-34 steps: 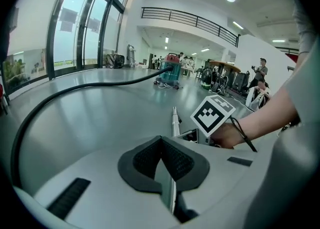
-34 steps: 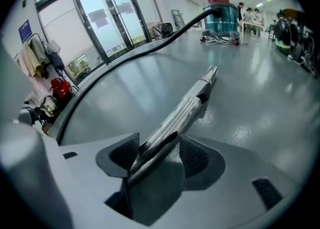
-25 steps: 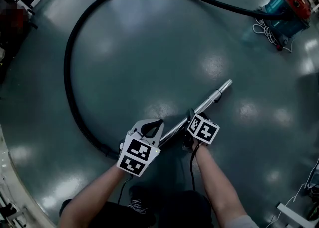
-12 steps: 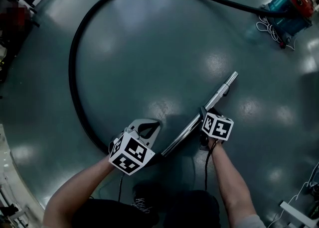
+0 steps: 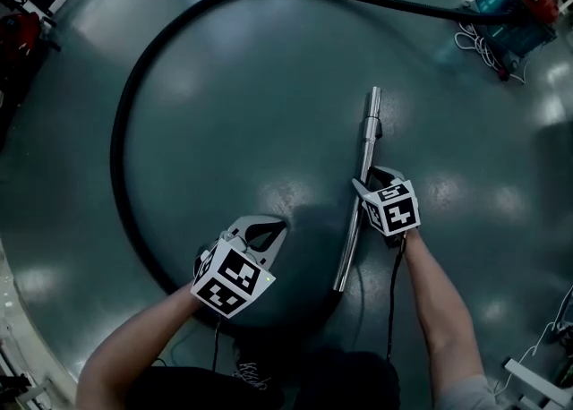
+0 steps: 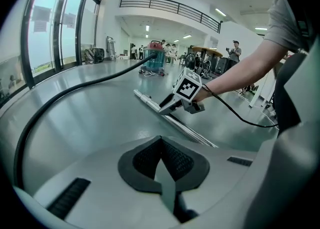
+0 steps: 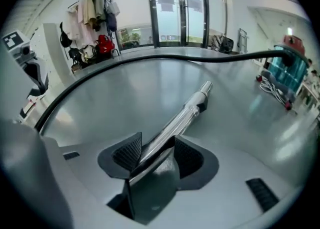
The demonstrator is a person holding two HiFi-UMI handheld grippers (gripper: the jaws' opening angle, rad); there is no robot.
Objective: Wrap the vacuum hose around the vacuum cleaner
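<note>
The teal and red vacuum cleaner (image 5: 517,1) stands far off at the top right. Its black hose (image 5: 125,131) runs from it in a wide loop over the floor and passes out of sight under my left gripper (image 5: 269,227). That gripper is shut, with nothing between its pads (image 6: 161,143). My right gripper (image 5: 372,175) grips the metal wand (image 5: 367,131) partway along, and the wand points away from me. Its jaws have just been closing, and the wand (image 7: 190,110) lies clamped between the pads (image 7: 127,153). The wand's lower end reaches back near my body.
A white power cord (image 5: 474,50) lies coiled beside the vacuum cleaner. Red bags and hanging clothes (image 7: 97,8) stand along the glass wall at the far left. People (image 6: 232,53) and tables stand at the room's far side. A white frame (image 5: 537,381) sits at the lower right.
The wand has swung from pointing up and to the right to pointing nearly straight away from me. My right gripper rolled and shifted right with it. My left gripper drew slightly left and down.
</note>
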